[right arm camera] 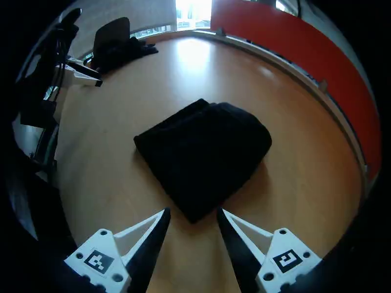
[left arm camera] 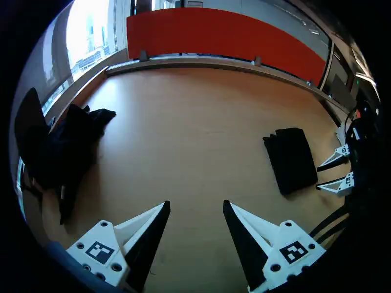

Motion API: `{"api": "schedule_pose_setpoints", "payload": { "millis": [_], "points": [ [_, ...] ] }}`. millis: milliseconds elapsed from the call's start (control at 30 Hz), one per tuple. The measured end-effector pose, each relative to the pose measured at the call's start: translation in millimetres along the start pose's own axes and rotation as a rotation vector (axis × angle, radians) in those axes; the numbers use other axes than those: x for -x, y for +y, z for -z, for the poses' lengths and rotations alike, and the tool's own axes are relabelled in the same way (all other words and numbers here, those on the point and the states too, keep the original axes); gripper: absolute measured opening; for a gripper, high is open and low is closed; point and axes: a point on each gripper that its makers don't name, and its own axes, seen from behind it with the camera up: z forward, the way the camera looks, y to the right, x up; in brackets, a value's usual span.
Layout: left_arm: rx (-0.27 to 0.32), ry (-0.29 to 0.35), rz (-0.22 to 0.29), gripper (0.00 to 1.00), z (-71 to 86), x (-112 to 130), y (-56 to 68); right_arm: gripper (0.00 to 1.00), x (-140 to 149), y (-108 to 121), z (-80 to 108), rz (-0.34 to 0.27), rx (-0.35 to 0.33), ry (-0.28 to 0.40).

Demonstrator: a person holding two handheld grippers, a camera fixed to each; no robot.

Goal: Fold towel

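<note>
A black towel [right arm camera: 205,156] lies folded into a thick rectangle on the wooden table [right arm camera: 303,176]. In the right gripper view its near corner sits just ahead of my right gripper [right arm camera: 193,219], which is open with nothing between its fingers. In the left gripper view the same towel [left arm camera: 291,158] lies off to the right. My left gripper [left arm camera: 196,215] is open over bare tabletop [left arm camera: 195,127]. The right gripper [left arm camera: 328,177] shows at the right edge beside the towel. In the right gripper view the left gripper [right arm camera: 80,73] appears far off at the upper left.
A heap of dark cloth [left arm camera: 68,141] lies at the table's left side by a dark chair back [left arm camera: 27,119]; the same heap [right arm camera: 122,49] shows at the top of the right gripper view. A red panel [left arm camera: 220,36] runs along the table's far edge. Windows stand behind.
</note>
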Motion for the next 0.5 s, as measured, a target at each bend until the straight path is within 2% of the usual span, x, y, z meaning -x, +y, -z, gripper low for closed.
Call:
{"api": "schedule_pose_setpoints", "payload": {
  "millis": [200, 500],
  "points": [
    [0.001, 0.0, 0.0, 0.79, 0.5, 1.0, 0.4, 0.67, 4.5, -1.0, -3.2, -0.004, -0.001, -0.005],
    [0.002, 0.001, 0.0, 0.79, 0.5, 0.8, 0.9, 0.42, 9.0, 0.4, -7.6, -0.015, 0.006, -0.005]
  ]
}}
